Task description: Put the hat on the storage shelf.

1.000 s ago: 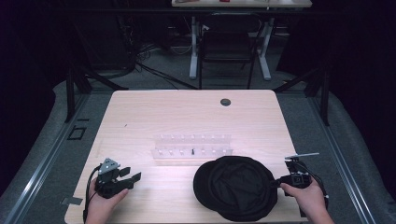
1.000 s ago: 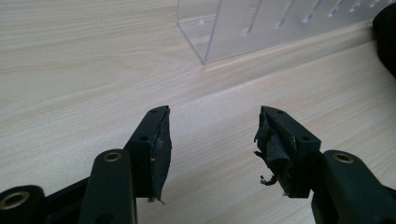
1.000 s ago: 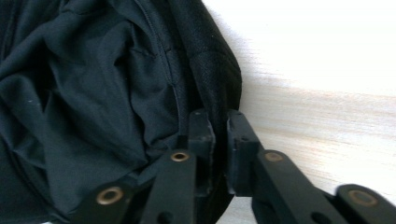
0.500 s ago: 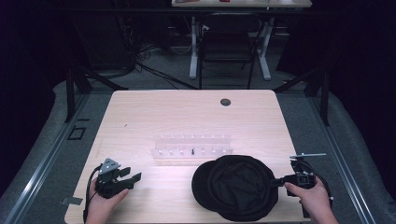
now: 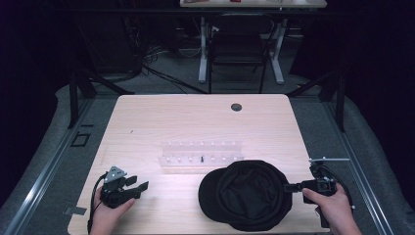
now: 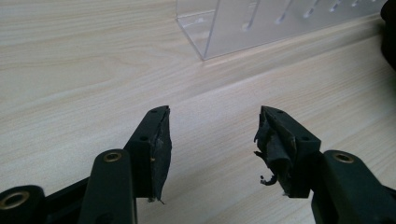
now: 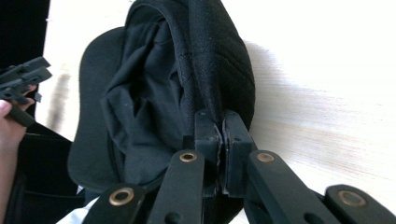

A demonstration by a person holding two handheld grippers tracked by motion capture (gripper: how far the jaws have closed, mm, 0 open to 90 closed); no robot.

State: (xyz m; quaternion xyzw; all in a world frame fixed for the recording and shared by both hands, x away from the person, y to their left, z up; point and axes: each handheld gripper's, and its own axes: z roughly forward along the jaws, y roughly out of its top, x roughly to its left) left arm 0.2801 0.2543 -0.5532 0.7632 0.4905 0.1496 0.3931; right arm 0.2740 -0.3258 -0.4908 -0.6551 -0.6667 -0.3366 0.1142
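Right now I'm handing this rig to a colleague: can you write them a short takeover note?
Right gripper: shut on the rim of the black cap, at the table's near right, brim pointing left.
Left gripper: open, holding nothing, low over the near left of the table.
Clear acrylic rack: mid-table, untouched.
Done: cap gripped.
Left: probably lifting the cap and placing it.

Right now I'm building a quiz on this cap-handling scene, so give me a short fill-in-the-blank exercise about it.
1. The right gripper is shut on the rim of the black ____.
2. The left gripper rests with its jaws ____, nothing between them.
3. The clear plastic rack lies ____ the cap in the high view.
4. The table is made of light ____.

Missing words: cap; open; behind; wood
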